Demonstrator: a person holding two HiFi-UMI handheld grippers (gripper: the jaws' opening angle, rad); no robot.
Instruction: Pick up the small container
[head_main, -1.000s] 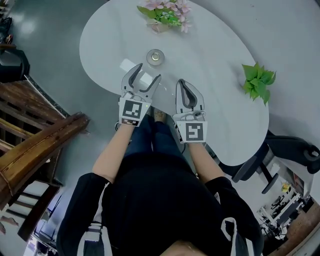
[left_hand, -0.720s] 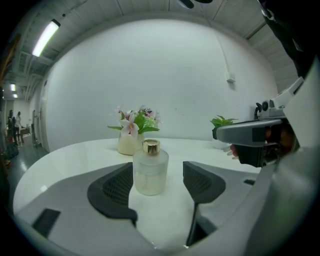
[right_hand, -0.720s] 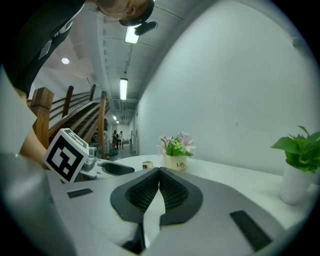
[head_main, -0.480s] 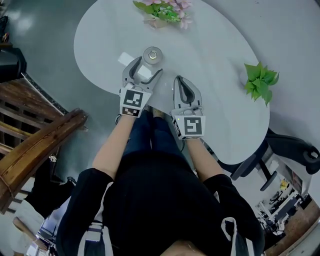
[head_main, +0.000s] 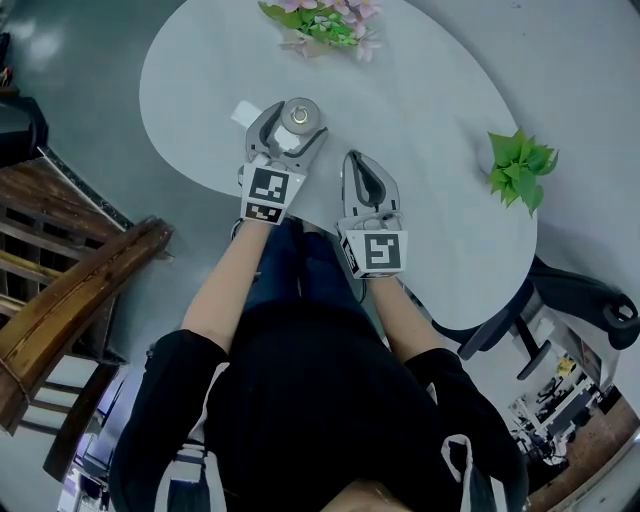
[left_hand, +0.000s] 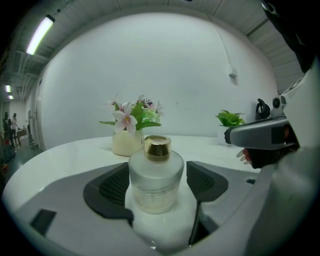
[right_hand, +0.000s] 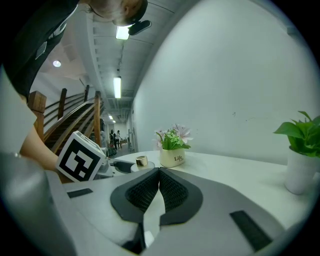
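Note:
The small container (head_main: 301, 115) is a frosted glass bottle with a gold cap, standing upright on the white table (head_main: 430, 90) near its front left edge. My left gripper (head_main: 289, 131) has its jaws on either side of the bottle, and they are opening. In the left gripper view the bottle (left_hand: 156, 175) fills the gap, with a sliver of space between it and each dark pad (left_hand: 112, 187). My right gripper (head_main: 361, 170) rests just right of it, shut with nothing held; its pads (right_hand: 150, 187) meet in the right gripper view, where the gold cap (right_hand: 141, 160) shows far left.
A pot of pink flowers (head_main: 322, 22) stands at the table's far edge and a green plant (head_main: 518, 165) at the right. A white card (head_main: 245, 113) lies left of the bottle. A wooden stair rail (head_main: 80, 290) is at the left and a chair (head_main: 575, 300) at the right.
My left gripper has moved forward so that its jaws now flank the bottle, and they have spread wider. The right gripper has shifted only slightly.

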